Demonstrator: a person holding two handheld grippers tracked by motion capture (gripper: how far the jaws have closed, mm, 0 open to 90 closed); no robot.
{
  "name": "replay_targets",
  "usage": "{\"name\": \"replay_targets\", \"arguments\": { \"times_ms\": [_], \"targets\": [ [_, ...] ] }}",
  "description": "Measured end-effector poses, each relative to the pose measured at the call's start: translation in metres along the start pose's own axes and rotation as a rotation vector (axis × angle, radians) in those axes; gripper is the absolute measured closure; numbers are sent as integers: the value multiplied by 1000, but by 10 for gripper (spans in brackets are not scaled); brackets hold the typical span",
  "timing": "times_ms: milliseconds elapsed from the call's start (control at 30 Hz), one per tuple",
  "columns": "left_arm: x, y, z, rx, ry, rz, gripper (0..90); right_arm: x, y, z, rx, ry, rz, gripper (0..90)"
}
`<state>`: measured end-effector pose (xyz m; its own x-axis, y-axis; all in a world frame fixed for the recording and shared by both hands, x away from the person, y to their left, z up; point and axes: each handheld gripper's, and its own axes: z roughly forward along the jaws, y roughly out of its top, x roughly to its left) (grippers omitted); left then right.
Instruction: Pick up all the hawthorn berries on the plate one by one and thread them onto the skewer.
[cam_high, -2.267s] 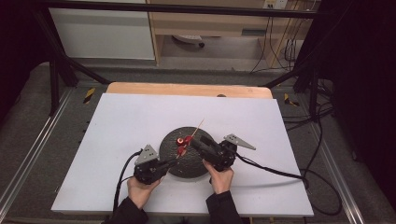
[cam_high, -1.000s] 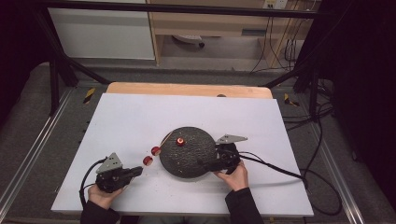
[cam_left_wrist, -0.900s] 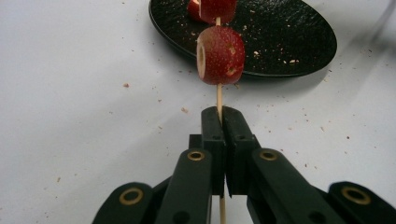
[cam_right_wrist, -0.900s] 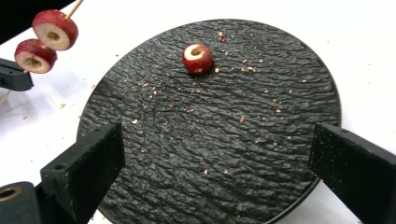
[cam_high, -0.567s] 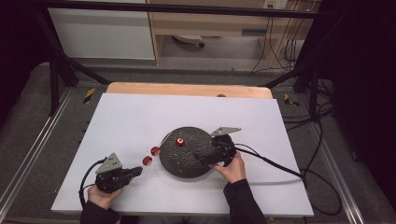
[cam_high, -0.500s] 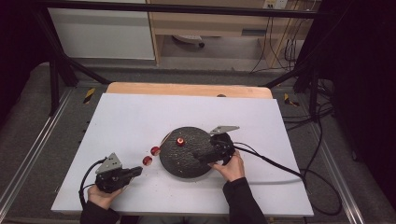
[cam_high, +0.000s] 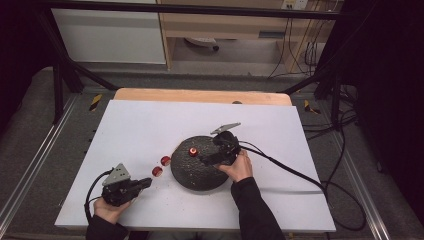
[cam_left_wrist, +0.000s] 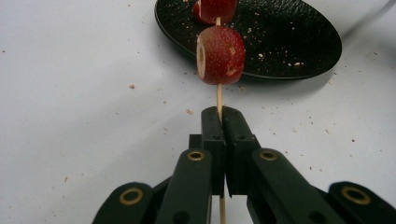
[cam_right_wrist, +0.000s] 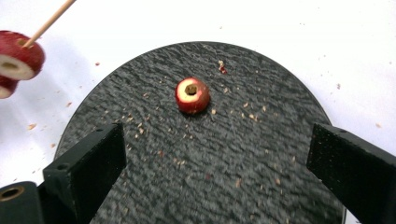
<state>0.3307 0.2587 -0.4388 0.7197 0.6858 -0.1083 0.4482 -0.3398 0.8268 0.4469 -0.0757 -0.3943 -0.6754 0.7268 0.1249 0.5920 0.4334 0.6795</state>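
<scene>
The left gripper (cam_high: 144, 183) sits low at the near left of the table, held in the person's left hand (cam_high: 107, 207), with its jaws clamped tight on a thin wooden skewer (cam_left_wrist: 219, 95). In the left gripper view the stick runs between the two pressed-together black jaws and out toward the plate. Two red fruit pieces are threaded on it: the nearer fruit piece (cam_left_wrist: 220, 54) sits just beyond the jaw tips, showing a pale cut face on its left side, and the farther fruit piece (cam_left_wrist: 215, 9) sits higher on the stick, over the plate's near rim in that view. From the high view the two threaded pieces lie just left of the plate, one at (cam_high: 157, 171) and the other at (cam_high: 165, 160), above the white table sheet.

The right gripper (cam_high: 207, 159) hangs over the right part of the plate, held in the person's right hand (cam_high: 238, 167). Its jaws stand wide apart with nothing between them; in the right gripper view they frame the plate from either side.

The black plate (cam_high: 187, 175), round and rough-textured, rests near the middle of the white table top (cam_high: 135, 125), scattered with small crumbs. A single loose fruit piece (cam_right_wrist: 192, 95) lies on it, toward its far left part in the high view, red with a pale top and a dark hole in its centre, apart from both open jaws. A black cable (cam_high: 295, 172) trails from the right gripper across the table to the right.
</scene>
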Motion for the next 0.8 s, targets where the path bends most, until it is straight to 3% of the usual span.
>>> {"name": "replay_targets", "arguments": {
  "times_ms": [433,800],
  "targets": [
    [2,-1,-1,2,15,-7,879,7,25,32,101,5,-43,122],
    [3,-1,-2,4,20,-10,878,9,36,54,144,44,-32,289]
  ]
}}
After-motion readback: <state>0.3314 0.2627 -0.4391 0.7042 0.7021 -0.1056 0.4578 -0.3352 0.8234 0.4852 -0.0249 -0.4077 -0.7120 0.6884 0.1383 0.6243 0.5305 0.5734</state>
